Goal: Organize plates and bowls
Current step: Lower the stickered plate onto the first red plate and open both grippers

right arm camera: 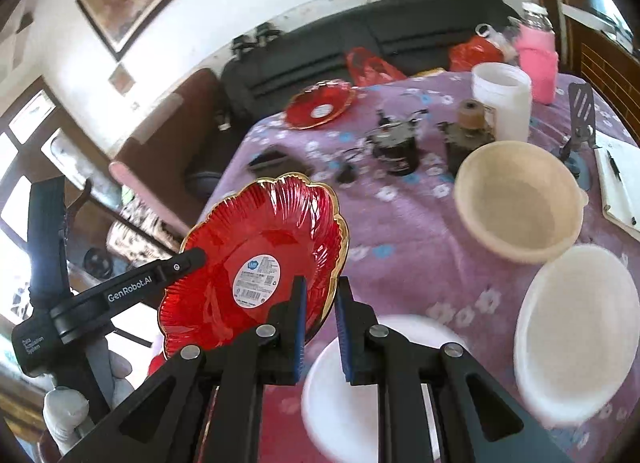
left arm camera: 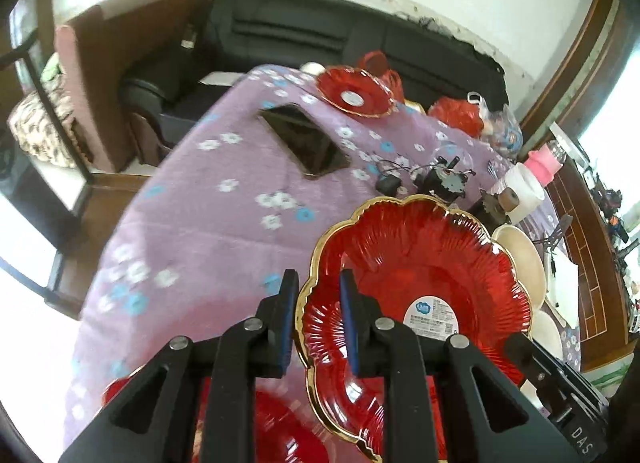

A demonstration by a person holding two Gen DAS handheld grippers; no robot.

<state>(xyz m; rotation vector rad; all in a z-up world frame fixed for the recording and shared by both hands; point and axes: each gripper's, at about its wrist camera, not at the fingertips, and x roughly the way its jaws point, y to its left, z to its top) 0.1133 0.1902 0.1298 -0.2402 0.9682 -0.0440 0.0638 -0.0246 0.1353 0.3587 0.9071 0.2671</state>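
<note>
- Red plate [right arm camera: 256, 259] held tilted off table [left arm camera: 192, 231], both claws pinched on its rim
- Left claw [left arm camera: 318, 319] grips one edge, right claw [right arm camera: 320, 327] the opposite
- Matching red plate [right arm camera: 318, 107] far across, ahead-left

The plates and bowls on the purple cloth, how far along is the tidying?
Done: little shows as sorted; at most another red plate lies blurred below the lifted one. In hand: both the left hand-held gripper and right hand-held gripper pinch one red plate by its gold rim, lifted off the table. Left: the far red plate, the cream bowl and two white dishes.
</note>
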